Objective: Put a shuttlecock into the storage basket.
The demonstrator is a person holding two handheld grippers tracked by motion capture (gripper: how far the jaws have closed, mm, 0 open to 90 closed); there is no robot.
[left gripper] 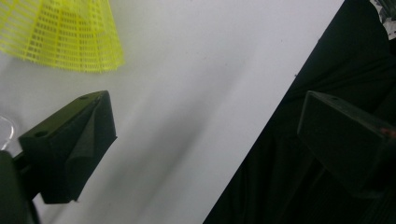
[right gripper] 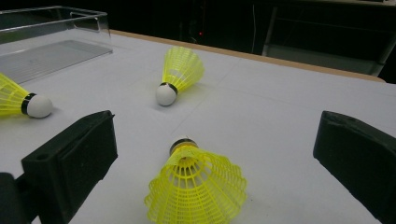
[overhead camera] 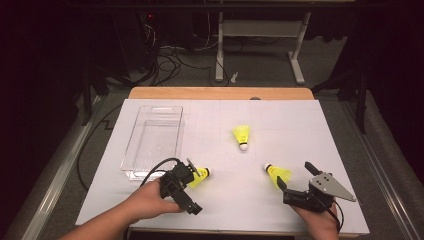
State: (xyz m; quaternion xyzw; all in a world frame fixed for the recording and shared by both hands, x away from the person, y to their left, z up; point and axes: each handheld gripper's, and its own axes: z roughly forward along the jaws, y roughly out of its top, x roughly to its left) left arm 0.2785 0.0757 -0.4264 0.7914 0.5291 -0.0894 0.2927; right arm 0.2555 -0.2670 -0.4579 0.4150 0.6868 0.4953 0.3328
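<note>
Three yellow shuttlecocks with white cork heads lie on the white table top [overhead camera: 280, 125]. One shuttlecock [overhead camera: 242, 135] rests mid-table. A second shuttlecock [overhead camera: 200, 177] lies right by my left gripper [overhead camera: 196, 192], which is open with nothing in it; its mesh skirt [left gripper: 60, 37] sits beyond and outside the left jaw. The third shuttlecock [overhead camera: 277, 173] lies just ahead of my right gripper [overhead camera: 294, 174]. In the right gripper view this shuttlecock [right gripper: 196, 186] sits skirt-first between the wide-open jaws of that gripper [right gripper: 215, 158], touching neither.
A clear plastic tray [overhead camera: 152, 140] stands at the table's left, holding nothing. The table's near edge [left gripper: 261, 135] runs close under the left gripper. A desk frame and cables [overhead camera: 260, 45] lie on the floor beyond the far edge.
</note>
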